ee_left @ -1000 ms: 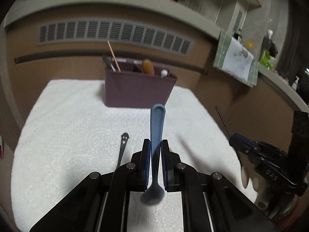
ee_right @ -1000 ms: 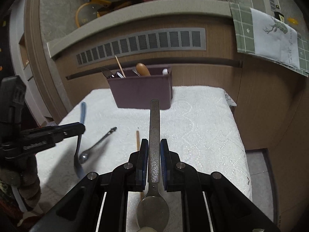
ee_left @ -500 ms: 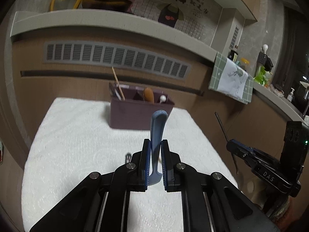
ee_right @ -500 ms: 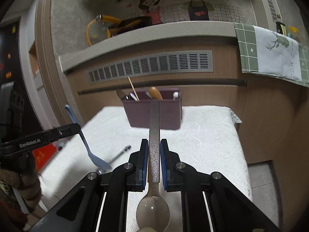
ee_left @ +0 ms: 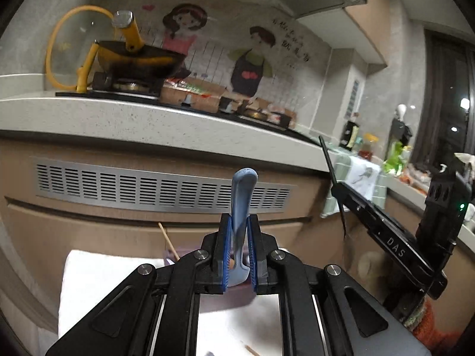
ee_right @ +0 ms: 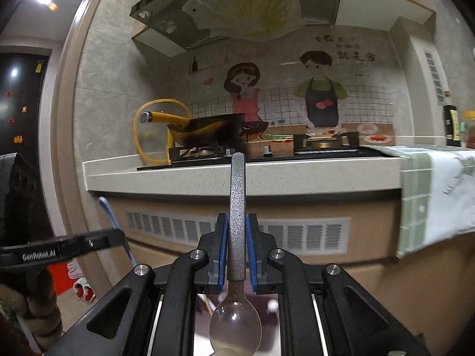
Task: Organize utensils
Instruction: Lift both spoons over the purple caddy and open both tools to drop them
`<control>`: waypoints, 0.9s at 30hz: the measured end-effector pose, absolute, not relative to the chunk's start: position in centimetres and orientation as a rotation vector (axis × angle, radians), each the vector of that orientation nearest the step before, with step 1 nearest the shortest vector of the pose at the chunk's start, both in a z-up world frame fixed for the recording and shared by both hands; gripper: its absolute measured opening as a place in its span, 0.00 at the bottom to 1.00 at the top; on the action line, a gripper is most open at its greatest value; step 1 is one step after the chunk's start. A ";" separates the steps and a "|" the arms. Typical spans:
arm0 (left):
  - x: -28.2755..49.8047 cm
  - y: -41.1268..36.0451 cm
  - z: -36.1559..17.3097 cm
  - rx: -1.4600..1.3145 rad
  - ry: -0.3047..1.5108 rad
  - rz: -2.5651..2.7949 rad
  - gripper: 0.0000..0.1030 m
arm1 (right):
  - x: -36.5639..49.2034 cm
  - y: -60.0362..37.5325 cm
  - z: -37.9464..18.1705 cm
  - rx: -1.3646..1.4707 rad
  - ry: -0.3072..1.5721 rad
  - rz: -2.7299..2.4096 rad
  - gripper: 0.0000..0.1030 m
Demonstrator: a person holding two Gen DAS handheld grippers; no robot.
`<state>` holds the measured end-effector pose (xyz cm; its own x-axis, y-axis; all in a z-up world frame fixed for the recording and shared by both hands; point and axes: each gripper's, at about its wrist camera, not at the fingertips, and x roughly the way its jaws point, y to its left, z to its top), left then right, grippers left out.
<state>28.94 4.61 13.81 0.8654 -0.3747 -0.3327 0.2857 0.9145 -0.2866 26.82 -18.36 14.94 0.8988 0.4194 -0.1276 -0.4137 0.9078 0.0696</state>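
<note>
My left gripper (ee_left: 239,246) is shut on a blue spoon (ee_left: 243,192), its handle sticking up and its bowl hanging below the pads. My right gripper (ee_right: 236,246) is shut on a metal spoon (ee_right: 236,201) with a rough grey handle, bowl toward the camera. The left wrist view shows the right gripper (ee_left: 386,237) at the right with the spoon's thin handle edge-on. In the right wrist view the left gripper (ee_right: 74,244) is at the left. The purple utensil box is almost hidden behind the fingers; a wooden chopstick (ee_left: 168,241) pokes out of it.
A white towel (ee_left: 95,284) covers the table below. Ahead is a cabinet front with a vent grille (ee_left: 148,187) under a stone counter (ee_left: 133,115) carrying a wok (ee_left: 133,59). A green and white cloth (ee_right: 436,195) hangs over the counter's right end.
Both grippers have risen and tipped toward level, each still holding its spoon. The towel and the box have dropped to the bottom of both views, and the counter and wall now fill them.
</note>
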 end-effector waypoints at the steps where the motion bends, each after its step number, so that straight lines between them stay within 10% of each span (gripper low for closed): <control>1: 30.0 4.8 13.5 -0.237 0.408 -0.341 0.11 | 28.2 -18.0 14.9 0.043 0.143 0.431 0.11; 17: 38.6 5.1 7.3 -0.313 0.553 -0.333 0.11 | 38.9 -15.7 8.1 0.101 0.226 0.445 0.11; 27: 36.5 4.4 6.0 -0.265 0.555 -0.332 0.32 | 39.1 -17.8 4.3 0.139 0.385 0.451 0.14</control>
